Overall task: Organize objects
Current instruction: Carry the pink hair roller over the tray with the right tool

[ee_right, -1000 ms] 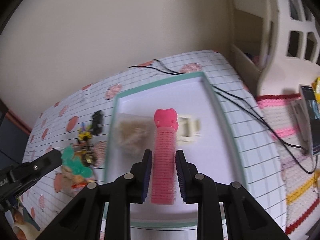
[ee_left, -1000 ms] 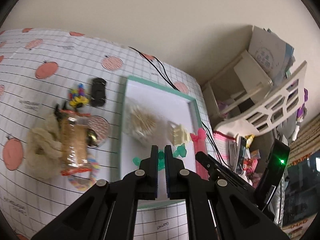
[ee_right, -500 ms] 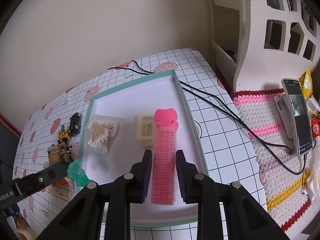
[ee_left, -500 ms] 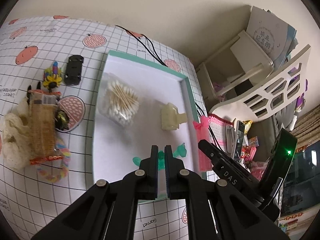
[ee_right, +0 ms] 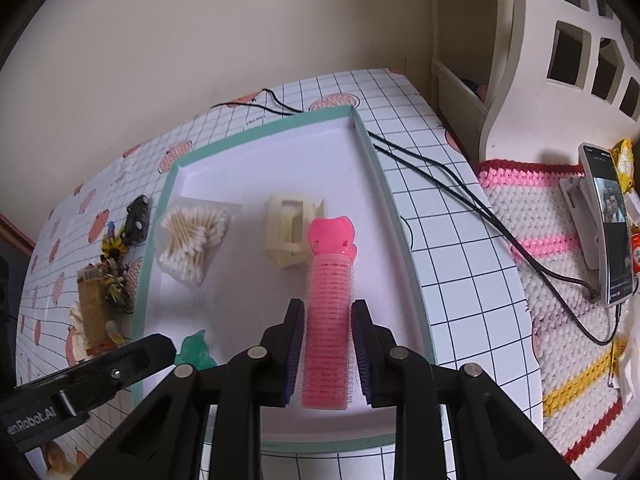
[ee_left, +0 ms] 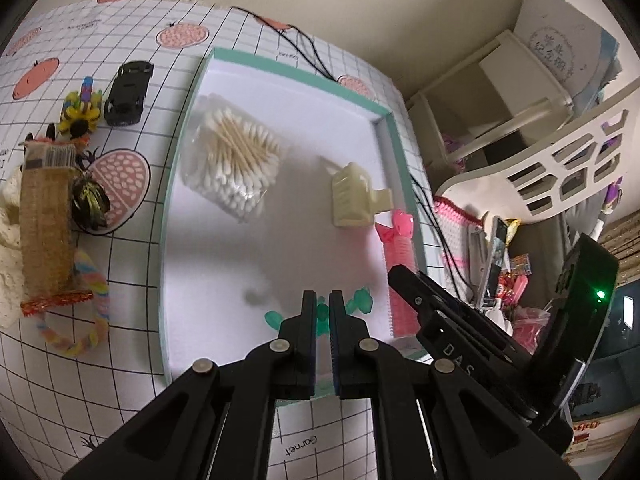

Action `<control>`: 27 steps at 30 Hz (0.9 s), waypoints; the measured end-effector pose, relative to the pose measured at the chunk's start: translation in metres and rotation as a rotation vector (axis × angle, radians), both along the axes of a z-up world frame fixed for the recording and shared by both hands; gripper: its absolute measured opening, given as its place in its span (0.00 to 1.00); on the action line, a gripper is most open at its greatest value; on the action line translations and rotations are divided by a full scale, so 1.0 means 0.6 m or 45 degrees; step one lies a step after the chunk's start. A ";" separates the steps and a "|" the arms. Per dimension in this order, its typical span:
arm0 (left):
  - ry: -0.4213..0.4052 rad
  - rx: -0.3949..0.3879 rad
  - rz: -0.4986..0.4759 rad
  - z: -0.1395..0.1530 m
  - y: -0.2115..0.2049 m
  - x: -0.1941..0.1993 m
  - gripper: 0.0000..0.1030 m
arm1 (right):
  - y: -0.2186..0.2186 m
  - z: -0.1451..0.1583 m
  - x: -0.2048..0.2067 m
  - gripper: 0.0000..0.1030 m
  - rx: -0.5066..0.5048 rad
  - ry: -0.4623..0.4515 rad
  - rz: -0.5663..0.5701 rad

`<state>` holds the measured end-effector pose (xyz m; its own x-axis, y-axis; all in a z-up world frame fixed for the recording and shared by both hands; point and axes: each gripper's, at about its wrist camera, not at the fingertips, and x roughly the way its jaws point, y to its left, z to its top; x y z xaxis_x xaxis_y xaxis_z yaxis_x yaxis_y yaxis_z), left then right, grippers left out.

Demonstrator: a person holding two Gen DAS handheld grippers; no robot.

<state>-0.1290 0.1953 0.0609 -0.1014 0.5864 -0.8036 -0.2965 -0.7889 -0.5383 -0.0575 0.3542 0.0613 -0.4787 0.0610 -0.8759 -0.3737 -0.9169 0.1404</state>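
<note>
A: Right wrist view: the right gripper (ee_right: 326,344) is clamped on a pink hair roller (ee_right: 328,320), both pads pressed against its ribbed barrel; the roller's pink clip end points away from the camera, over the white floor of the teal-rimmed tray (ee_right: 386,188); whether it touches the floor or hangs just above it I cannot tell.

B: And the other one?

A: In the left wrist view the left gripper (ee_left: 322,308) has its fingers nearly closed on a small green clip (ee_left: 362,298); green bits show on both sides of the pads, low over the near end of the tray; the middle is hidden, so the exact grip is unclear.

B: What sits around them?

A: Inside the tray, a cream claw clip (ee_right: 292,232) lies just beyond the roller's tip; a clear packet of cotton swabs (ee_right: 194,236) lies to its left. Outside the tray's left rim, on the gridded tablecloth (ee_right: 448,248): a black toy car (ee_left: 129,92), a yellow flower ornament (ee_left: 82,110), a burlap-wrapped bundle (ee_left: 46,224), a pastel rope loop (ee_left: 86,308); to the right, black cables (ee_right: 440,180) run toward a phone (ee_right: 610,220) propped on a crocheted mat.
</note>
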 end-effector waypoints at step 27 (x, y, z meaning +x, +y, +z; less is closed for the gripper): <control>0.047 -0.033 0.100 -0.054 0.011 -0.046 0.09 | -0.019 -0.036 -0.021 0.26 0.029 -0.085 0.037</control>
<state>-0.1567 0.2016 0.0286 -0.1761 0.5549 -0.8131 -0.2527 -0.8238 -0.5075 -0.0700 0.3427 0.0397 -0.4214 0.0682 -0.9043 -0.3546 -0.9302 0.0951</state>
